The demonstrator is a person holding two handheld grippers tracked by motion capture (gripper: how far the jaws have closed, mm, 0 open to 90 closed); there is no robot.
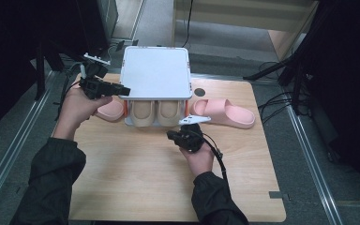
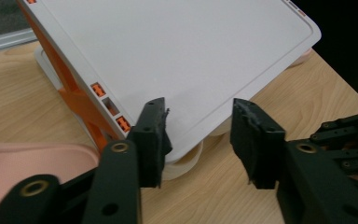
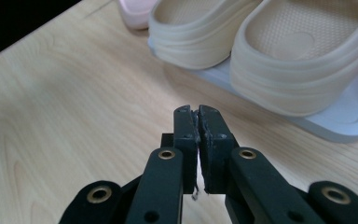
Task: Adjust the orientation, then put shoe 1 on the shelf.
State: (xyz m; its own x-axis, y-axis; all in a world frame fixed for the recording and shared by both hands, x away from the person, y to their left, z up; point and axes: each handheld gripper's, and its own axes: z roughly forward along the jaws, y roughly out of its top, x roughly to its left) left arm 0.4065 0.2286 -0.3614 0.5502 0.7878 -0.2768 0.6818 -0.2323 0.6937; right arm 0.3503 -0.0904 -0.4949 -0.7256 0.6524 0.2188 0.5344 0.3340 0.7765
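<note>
1. The wooden desk (image 1: 136, 178) carries everything; a white two-level shoe rack (image 1: 155, 70) with orange side pieces stands at its far middle and serves as the landmark here.
2. A pink slipper (image 1: 225, 112) lies flat on the desk just to the right of the rack, its heel end pointing away from the rack.
3. A second pink slipper (image 1: 110, 110) lies at the rack's left front corner, partly hidden by the person's left hand.
4. A pair of beige slippers (image 1: 155, 112) sits side by side on the rack's lower level, under the white top, ends facing the person.
5. The left gripper (image 1: 117, 89) is at the rack's left front corner, above the second pink slipper; in the left gripper view its jaws stand wide apart with the edge of the rack's top beyond them, and they hold nothing.
6. The right gripper (image 1: 178, 136) is over bare desk just in front of the rack, near the beige pair; its jaws are pressed together with nothing between them.
</note>
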